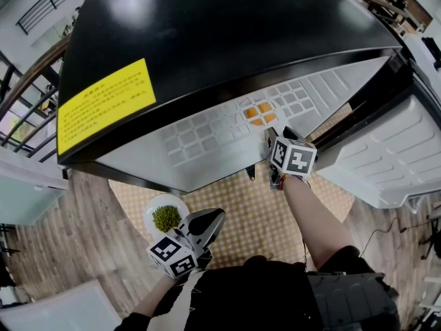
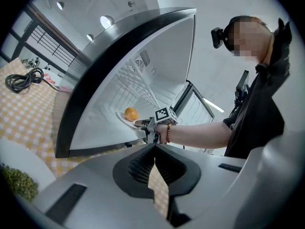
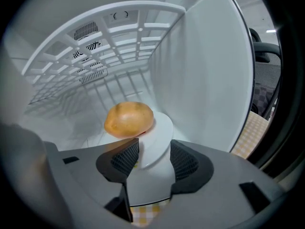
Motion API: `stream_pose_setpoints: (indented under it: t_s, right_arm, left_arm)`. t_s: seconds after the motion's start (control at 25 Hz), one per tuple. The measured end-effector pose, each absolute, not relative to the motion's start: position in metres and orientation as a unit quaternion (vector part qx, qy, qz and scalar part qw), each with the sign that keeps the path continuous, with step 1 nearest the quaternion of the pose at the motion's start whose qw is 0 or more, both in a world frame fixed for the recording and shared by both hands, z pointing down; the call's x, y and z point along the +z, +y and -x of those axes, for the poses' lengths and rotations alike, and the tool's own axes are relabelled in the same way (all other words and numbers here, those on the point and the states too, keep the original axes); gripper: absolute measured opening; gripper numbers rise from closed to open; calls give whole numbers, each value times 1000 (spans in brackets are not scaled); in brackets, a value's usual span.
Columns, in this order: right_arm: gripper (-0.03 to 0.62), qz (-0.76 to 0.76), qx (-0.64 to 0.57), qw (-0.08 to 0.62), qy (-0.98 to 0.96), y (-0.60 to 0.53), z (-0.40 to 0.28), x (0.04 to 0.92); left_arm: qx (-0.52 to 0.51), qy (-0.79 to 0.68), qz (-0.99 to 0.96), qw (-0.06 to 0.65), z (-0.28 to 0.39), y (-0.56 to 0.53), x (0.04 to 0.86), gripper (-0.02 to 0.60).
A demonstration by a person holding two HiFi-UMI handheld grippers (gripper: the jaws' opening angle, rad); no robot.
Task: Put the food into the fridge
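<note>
Head view: fridge [image 1: 207,40] open on checkered tabletop [image 1: 255,219]. Right tongs [image 1: 273,135] inside by orange food [image 1: 260,112]. Greens plate [image 1: 151,219] not in yet, left tongs [image 1: 215,218] beside it.

Left gripper view: left tongs [image 2: 155,149] together, empty.

Right gripper view: right tongs [image 3: 152,159] apart, white plate [image 3: 159,128] rim between them, unclamped, sitting inside fridge. Risk imo: backing out crooked snags rim, orange food [image 3: 129,119] rolls off.

Count: 2 plates, 1 orange food, 2 tongs.
</note>
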State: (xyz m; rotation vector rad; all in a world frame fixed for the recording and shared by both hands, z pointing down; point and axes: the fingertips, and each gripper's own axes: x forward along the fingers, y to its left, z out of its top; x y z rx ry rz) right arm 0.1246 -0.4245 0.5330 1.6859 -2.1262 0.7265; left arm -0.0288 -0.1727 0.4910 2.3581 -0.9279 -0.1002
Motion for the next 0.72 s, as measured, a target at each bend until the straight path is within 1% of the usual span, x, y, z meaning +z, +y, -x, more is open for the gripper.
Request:
stream_pose_setpoints:
  t_s: [0.24,0.4,0.72]
  right_arm:
    - [209,-595,244,177,-745,-426,-123,534]
    - [225,-595,201,213,-748,-426,-122,538]
    - [225,-595,194,218,-749,-426,-121,538]
  left_arm:
    - [-42,-356,-883,305,31,-173,492,12]
    - [-42,-357,-882,305,32,-173,493,12]
    - [-44,-354,-884,303,33,-173,494,12]
